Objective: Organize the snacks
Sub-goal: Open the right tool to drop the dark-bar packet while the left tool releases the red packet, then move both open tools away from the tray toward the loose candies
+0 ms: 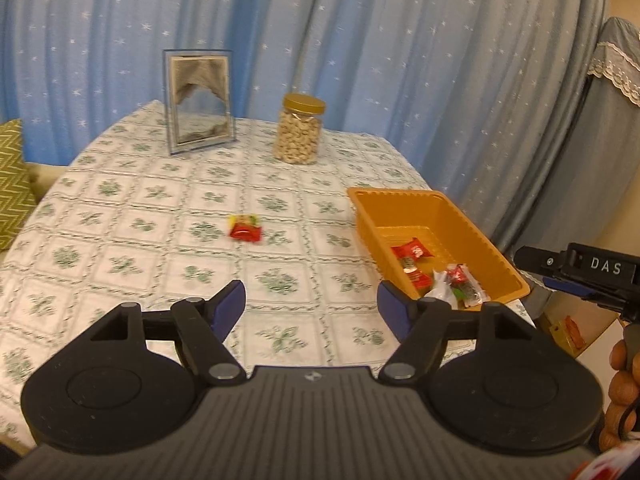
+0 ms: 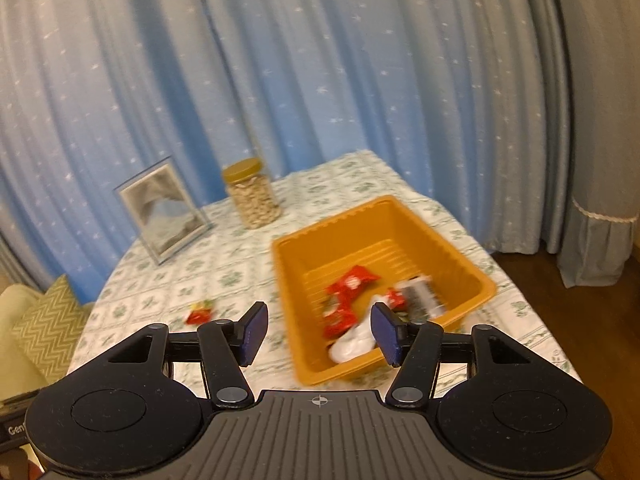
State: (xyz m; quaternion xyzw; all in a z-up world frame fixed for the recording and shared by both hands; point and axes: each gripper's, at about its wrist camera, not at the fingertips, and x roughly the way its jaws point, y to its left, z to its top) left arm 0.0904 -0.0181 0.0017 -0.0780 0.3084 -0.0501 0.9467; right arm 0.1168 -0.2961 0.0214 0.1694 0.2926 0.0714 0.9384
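- Left gripper (image 1: 311,306) hovering over the table (image 1: 160,216), fingers spread wide, gripping nothing.
- Right gripper (image 2: 319,330) likewise spread and carrying nothing, hanging above the orange tray (image 2: 472,268).
- Several wrapped snacks (image 2: 348,284) lying inside the tray.
- One red snack packet (image 1: 245,229) sitting alone mid-table, well apart from the tray.
- Nut jar (image 1: 298,130) and picture frame (image 1: 199,101) standing at the far edge.

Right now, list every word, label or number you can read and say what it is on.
"DAS": white letters on the right tool's black body, seen from the left wrist view.
"Gen": cut-off white letters on a dark object at the right wrist view's left edge.
Snack wrappers in the orange tray: print too blurred to read.
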